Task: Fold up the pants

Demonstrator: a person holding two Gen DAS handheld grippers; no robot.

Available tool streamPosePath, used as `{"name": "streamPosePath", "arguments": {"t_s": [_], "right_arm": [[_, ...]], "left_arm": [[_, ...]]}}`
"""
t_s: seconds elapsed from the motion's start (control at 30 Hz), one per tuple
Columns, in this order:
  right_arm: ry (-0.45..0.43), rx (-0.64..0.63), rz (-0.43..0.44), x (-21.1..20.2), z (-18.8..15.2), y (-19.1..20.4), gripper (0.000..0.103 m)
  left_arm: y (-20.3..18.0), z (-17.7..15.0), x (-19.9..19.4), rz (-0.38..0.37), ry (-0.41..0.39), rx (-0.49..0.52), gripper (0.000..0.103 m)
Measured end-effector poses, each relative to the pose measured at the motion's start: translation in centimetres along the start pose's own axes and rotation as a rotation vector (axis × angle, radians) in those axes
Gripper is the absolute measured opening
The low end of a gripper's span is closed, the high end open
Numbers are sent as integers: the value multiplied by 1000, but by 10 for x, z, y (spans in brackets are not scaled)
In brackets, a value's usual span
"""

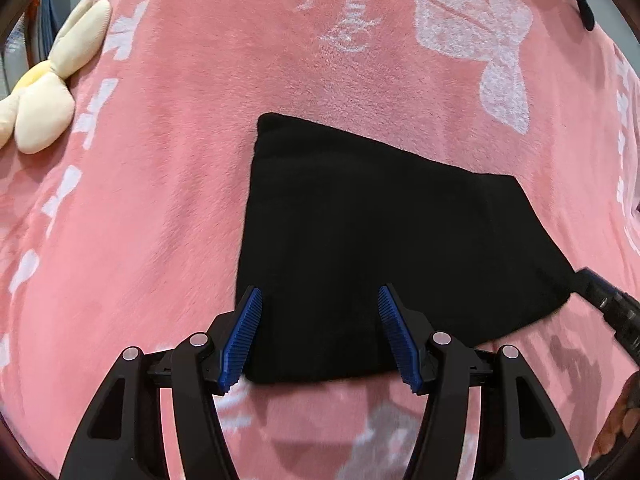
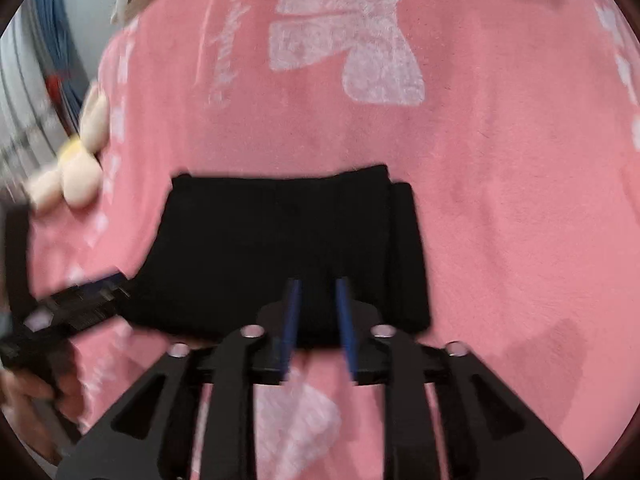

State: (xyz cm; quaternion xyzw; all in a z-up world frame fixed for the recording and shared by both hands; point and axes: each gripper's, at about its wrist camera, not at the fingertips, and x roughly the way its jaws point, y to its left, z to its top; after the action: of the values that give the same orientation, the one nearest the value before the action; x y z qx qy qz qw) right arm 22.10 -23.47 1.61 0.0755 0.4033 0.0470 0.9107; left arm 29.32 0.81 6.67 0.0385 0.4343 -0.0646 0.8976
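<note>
The black pants [image 1: 360, 248] lie folded into a compact stack at the centre of the frame on the pink blanket [image 1: 160, 200]. The left hand-held gripper [image 1: 320, 332] gapes wide, gripping nothing; the right hand-held gripper [image 2: 318, 320] stands narrowly parted, also empty. A pad dragging the near edge could pull the folds apart

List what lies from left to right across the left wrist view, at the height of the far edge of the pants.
Cream plush flower → bare pink blanket → black folded pants → white bow print on the blanket.
</note>
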Motion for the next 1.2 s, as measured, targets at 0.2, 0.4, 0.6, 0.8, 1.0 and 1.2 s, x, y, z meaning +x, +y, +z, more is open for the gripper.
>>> {"name": "streamPosePath", "arguments": {"t_s": [0.2,0.4,0.6,0.8,1.0,1.2], "right_arm": [[-56,44,10,-54,-53,4,31],[-124,36,-87,-110,-122,23,68],[-75,167,-71,-114,-146,14,79],[-50,45,-148,-108,-148,37,83],[-67,1,-159,-111,-153,48,91],[-53,1,-155,-109,-152,47,91]], "left_arm": [[4,-36,-30,10,-9,1,63],[23,-106,-70,-11,-71,-36,80],[40,-166,-90,-33,-64,-122,86],[44,-178,-88,-43,-36,-156,86],[29,-182,-82,33,-12,-77,86],[15,-184,-82,77,-17,-4,86]]}}
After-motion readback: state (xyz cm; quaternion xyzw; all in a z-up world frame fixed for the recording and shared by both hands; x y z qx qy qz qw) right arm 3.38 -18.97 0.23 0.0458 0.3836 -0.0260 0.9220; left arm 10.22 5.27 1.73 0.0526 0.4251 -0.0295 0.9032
